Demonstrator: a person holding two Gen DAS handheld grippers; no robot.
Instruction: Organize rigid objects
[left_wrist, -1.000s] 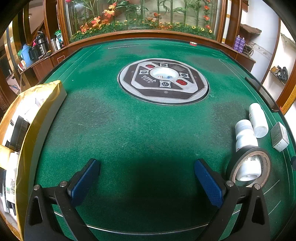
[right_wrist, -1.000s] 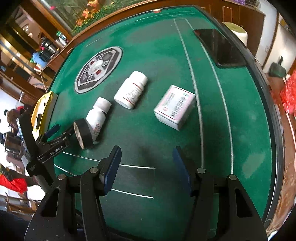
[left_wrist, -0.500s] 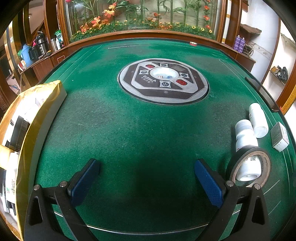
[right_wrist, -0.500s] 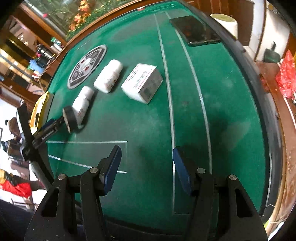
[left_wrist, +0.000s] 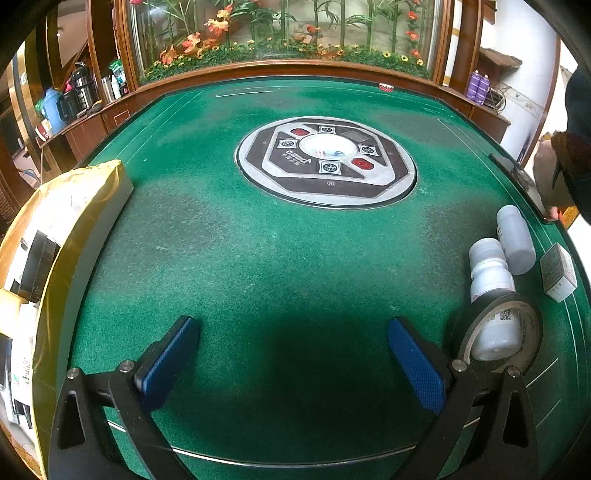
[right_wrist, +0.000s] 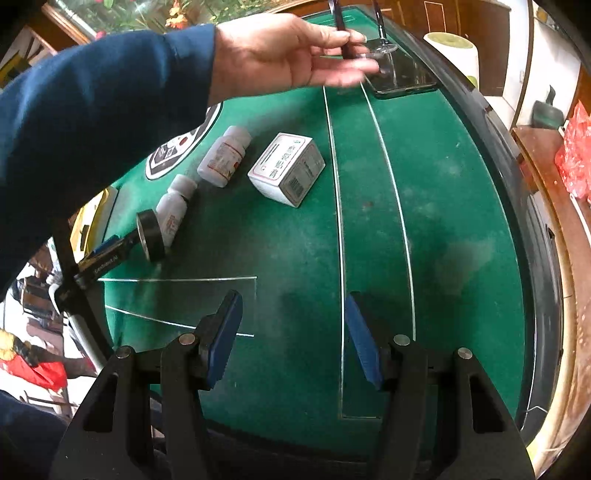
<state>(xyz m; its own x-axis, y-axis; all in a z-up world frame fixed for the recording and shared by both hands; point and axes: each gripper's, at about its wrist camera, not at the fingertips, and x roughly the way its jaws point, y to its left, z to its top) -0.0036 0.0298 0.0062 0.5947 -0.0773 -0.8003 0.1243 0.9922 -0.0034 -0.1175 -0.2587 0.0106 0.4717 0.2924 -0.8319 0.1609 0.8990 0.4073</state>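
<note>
My left gripper (left_wrist: 293, 363) is open over bare green felt, nothing between its blue pads. A black tape roll (left_wrist: 495, 332) stands on edge against the outside of its right finger. Just past the roll lie two white bottles (left_wrist: 489, 269) (left_wrist: 515, 240) on their sides, then a small white box (left_wrist: 557, 273). My right gripper (right_wrist: 293, 338) is open and empty near the table's front edge. Up and to its left are the box (right_wrist: 286, 168), both bottles (right_wrist: 225, 155) (right_wrist: 173, 206) and the tape roll (right_wrist: 149, 236).
A person's hand (right_wrist: 288, 55) in a blue sleeve reaches across holding a pair of glasses (right_wrist: 380, 48) above a black phone (right_wrist: 402, 77). A gold box (left_wrist: 74, 221) with items inside sits at the table's left edge. A round control panel (left_wrist: 327, 160) marks the centre.
A hand in a blue sleeve has come into the right wrist view, holding glasses over the phone. The right gripper's view has shifted slightly. The left gripper has not moved.
</note>
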